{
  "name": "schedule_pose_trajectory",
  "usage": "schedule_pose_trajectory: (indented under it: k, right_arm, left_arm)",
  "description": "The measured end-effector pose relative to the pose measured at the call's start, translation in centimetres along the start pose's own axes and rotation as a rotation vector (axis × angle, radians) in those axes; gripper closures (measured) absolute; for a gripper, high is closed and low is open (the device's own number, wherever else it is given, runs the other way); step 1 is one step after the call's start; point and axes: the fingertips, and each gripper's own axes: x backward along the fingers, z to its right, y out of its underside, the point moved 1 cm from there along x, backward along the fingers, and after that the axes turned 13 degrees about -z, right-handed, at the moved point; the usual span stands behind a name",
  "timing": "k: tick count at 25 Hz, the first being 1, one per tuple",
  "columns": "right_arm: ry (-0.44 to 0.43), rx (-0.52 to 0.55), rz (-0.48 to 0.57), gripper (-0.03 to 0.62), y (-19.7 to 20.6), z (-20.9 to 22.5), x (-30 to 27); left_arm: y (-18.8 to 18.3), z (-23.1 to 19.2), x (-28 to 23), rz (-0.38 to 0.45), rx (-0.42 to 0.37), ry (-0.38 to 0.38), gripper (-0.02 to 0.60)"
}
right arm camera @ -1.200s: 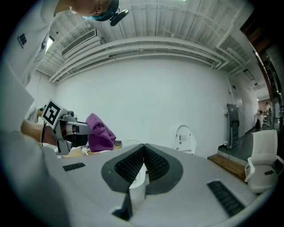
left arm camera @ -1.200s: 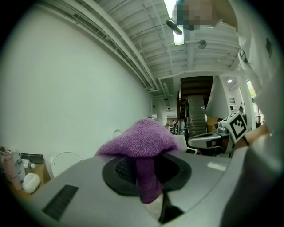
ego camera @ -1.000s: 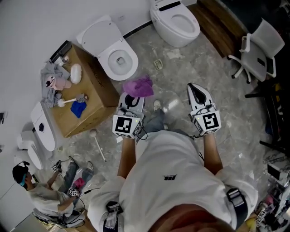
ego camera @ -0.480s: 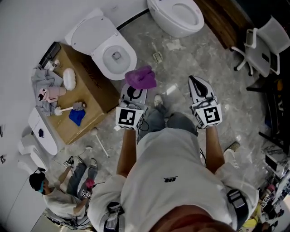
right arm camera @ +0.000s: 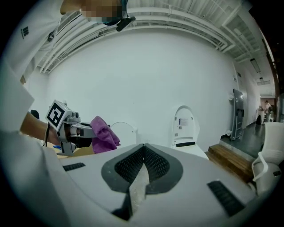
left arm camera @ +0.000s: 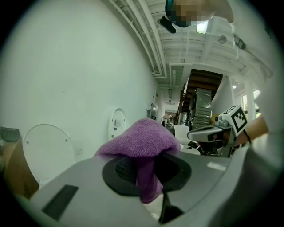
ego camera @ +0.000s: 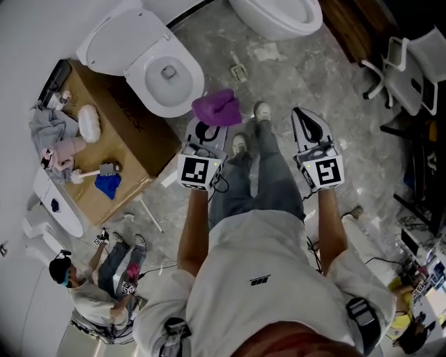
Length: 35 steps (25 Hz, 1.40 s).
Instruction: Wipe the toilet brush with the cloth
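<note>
Drawn back from the toilets since a second ago, with the open toilet [ego camera: 164,73] and the second toilet [ego camera: 279,17] now farther up the head view and the person's shoes [ego camera: 240,144] showing on the marble floor [ego camera: 313,70] between the tools. Left tool [ego camera: 211,125] clamped shut on the purple cloth [ego camera: 217,108], which is bunched over the jaw tips and hangs down between the pads in the left gripper view. Right tool [ego camera: 306,115] closed tight, pads meeting, nothing between them. Both held roughly level and pointing toward the far wall, well apart, one at each side of the legs. Toilet brush [ego camera: 82,173] lying on the cardboard box [ego camera: 132,132] at far left, well apart from the cloth, just beside a blue rag [ego camera: 108,185] and near a grey bundle of fabric [ego camera: 45,129]. Long thin stick [ego camera: 150,215] on the floor by the box's near corner. Second person [ego camera: 90,293] sitting on the floor at near left. White chair [ego camera: 411,63] at far right.
</note>
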Motion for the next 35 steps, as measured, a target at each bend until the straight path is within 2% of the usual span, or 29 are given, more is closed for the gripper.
schedule_pose_trajectory:
  k: [9,17,24,35]
  right_arm:
    - [-0.052,0.013,-0.04,0.597,6.3,1.3,-8.8]
    - [-0.109,0.001,-0.085,0.597,13.4,3.4,-17.6]
    - [-0.149,-0.005,-0.12,0.597,19.6,4.9,-22.8]
    - [-0.159,0.027,-0.133,0.597,27.7,7.6,-31.0]
  left_arm:
    - [6.8,-2.5,-7.7,-0.03,0.041,0.012,0.511]
    - [13.9,-5.7,-15.2,-0.056,0.119,-0.008,0.511]
    - [19.5,-8.6,-20.5,-0.089,0.132,-0.057,0.511]
    - [28.0,-11.7,-27.6,-0.119,0.124,-0.089,0.511]
